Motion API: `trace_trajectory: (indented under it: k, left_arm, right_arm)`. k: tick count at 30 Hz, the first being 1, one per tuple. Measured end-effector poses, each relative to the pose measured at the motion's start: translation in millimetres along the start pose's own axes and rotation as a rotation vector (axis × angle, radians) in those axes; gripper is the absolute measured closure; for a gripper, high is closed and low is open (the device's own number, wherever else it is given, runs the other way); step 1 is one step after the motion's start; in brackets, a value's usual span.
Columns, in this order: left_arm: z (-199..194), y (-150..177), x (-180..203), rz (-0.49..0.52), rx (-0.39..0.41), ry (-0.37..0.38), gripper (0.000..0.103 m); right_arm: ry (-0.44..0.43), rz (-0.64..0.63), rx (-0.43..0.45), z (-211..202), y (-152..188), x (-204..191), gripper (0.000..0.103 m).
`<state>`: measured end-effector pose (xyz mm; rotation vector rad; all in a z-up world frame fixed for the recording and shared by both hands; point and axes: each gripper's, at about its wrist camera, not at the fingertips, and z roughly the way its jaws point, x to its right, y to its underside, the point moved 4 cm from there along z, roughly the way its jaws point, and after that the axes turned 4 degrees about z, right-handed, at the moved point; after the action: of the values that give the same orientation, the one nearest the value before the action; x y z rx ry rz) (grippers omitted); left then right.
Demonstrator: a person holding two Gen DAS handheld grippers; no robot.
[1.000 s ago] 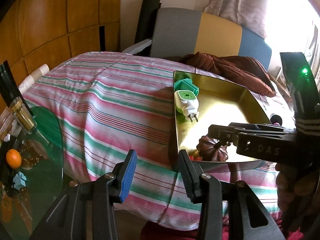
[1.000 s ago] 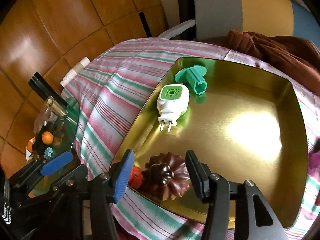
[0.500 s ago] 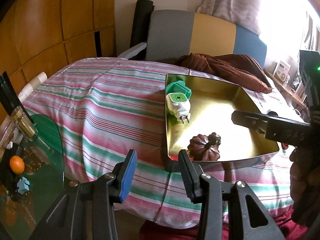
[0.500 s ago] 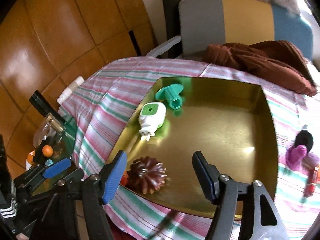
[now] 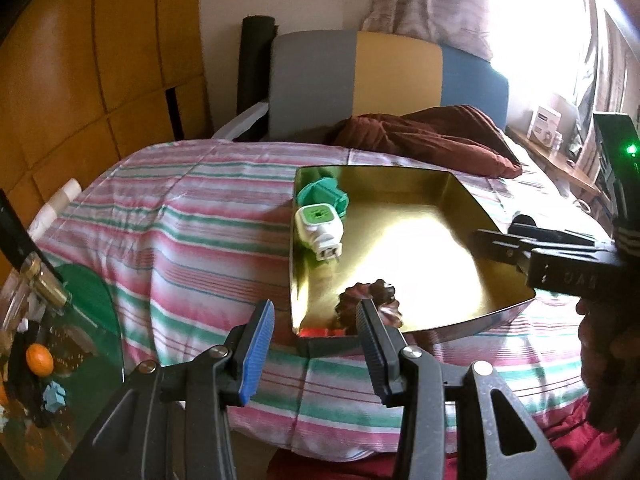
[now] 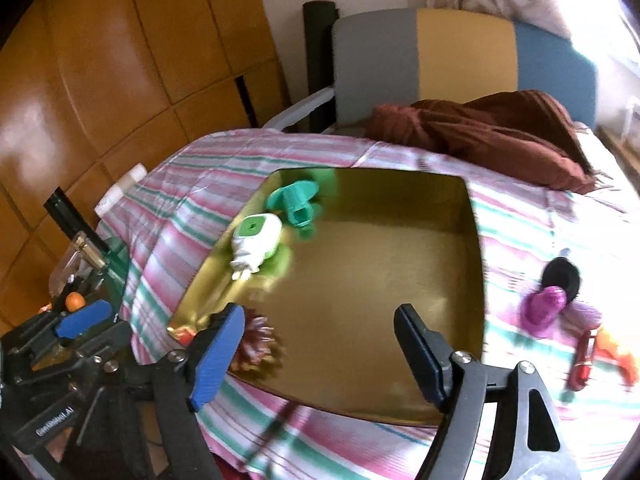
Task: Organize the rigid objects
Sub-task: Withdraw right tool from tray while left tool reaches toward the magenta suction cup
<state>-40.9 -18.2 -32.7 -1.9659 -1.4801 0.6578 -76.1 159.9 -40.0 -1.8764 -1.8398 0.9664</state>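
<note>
A gold tray (image 5: pixel 448 184) (image 6: pixel 472 248) lies on the striped bed. In it are a brown fluted mould (image 5: pixel 384 300) (image 6: pixel 260 346), a white and green plug-in device (image 5: pixel 320 232) (image 6: pixel 256 240), a teal plastic piece (image 5: pixel 326 196) (image 6: pixel 294 200) and a small red thing (image 5: pixel 320 332) at the near corner. My left gripper (image 5: pixel 316 344) is open and empty, just short of the tray's near corner. My right gripper (image 6: pixel 320 348) is wide open and empty above the tray's near edge; it shows in the left wrist view (image 5: pixel 496 248).
On the bedspread right of the tray lie a purple object on a black disc (image 6: pixel 548 304) and red and orange items (image 6: pixel 584 364). A brown blanket (image 6: pixel 500 132) lies behind the tray. A glass side table (image 5: pixel 52 340) with an orange ball (image 5: pixel 39 359) stands at the left.
My right gripper has let go of the brown mould, opened wide and pulled back up and to the right. The mould now rests in the tray. My left gripper stayed open.
</note>
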Motion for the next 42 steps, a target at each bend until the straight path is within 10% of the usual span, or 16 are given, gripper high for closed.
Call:
trace_trajectory:
  k: [17,28,42]
  left_arm:
    - [6.8,-25.5,71.7,0.126,-0.009,0.145,0.058]
    - [22.5,-52.8,158.8,0.266,-0.052,0.315,0.057]
    - [103.9,-79.4,293.1,0.506,-0.156,0.429,0.045]
  right_arm:
    - [0.278,0.181,0.112,-70.4,-16.3,168.6,0.013]
    - [0.523,0.610,0.141,-100.2,40.1,339.0,0.011]
    - [0.398,0.773,0.162,-109.3,49.0,351.7,0.010]
